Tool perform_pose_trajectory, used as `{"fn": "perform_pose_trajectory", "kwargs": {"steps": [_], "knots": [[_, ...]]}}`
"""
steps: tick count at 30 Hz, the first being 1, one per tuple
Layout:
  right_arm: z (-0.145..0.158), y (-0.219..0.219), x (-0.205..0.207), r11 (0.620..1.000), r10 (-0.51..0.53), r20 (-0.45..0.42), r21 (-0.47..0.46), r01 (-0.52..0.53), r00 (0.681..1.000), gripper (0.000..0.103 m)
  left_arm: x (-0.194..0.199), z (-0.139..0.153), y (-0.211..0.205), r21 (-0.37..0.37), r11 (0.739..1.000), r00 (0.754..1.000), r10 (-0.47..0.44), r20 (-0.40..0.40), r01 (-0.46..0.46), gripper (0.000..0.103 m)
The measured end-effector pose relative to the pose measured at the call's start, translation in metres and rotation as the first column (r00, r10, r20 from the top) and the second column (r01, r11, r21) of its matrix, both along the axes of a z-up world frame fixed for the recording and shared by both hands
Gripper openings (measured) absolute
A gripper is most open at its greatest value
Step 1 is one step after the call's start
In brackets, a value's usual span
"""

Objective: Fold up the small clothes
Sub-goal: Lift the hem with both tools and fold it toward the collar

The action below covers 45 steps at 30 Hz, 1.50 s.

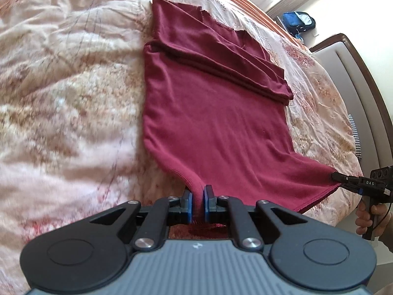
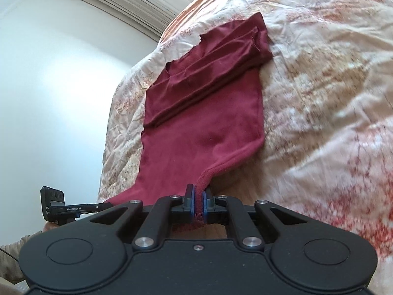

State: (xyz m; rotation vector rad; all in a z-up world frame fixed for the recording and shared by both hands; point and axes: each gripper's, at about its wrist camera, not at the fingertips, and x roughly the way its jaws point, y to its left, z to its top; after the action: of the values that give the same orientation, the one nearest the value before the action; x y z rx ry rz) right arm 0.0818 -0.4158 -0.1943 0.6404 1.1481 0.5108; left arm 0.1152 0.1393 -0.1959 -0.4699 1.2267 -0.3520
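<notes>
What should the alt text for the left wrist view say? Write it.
The left claw is shut on the near hem corner of a maroon T-shirt lying on a floral bedspread, sleeves folded across it. At the right edge, the right claw pinches the other hem corner.

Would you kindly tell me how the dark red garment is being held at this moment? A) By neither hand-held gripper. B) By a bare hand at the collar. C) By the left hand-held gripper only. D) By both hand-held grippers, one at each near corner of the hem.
D: the left hand-held gripper and the right hand-held gripper are each shut on a near hem corner of the dark red garment, lying on the bedspread.
</notes>
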Motion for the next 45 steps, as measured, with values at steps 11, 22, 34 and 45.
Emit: {"fn": "perform_pose_trajectory", "kwargs": {"steps": [11,22,34,45], "knots": [[0.006,-0.008,0.031,0.992,-0.097,0.038,0.08,0.094,0.995,0.006,0.038,0.008,0.02,-0.177,0.973,0.988,0.156,0.018,-0.15,0.009],[0.004,-0.018,0.089,0.956,-0.232,0.039,0.192,0.22,0.972,0.006,0.119,0.013,0.018,-0.239,0.955,0.976,0.2,0.082,-0.176,0.009],[-0.02,-0.008,0.183,0.94,-0.301,-0.029,0.161,0.302,0.953,0.007,0.209,-0.013,0.032,-0.264,0.907,0.937,0.348,0.036,-0.327,0.009],[-0.061,0.0,0.289,0.929,-0.34,-0.112,0.115,0.352,0.934,0.007,0.291,-0.045,0.034,-0.256,0.874,0.906,0.422,-0.022,-0.413,0.009]]}}
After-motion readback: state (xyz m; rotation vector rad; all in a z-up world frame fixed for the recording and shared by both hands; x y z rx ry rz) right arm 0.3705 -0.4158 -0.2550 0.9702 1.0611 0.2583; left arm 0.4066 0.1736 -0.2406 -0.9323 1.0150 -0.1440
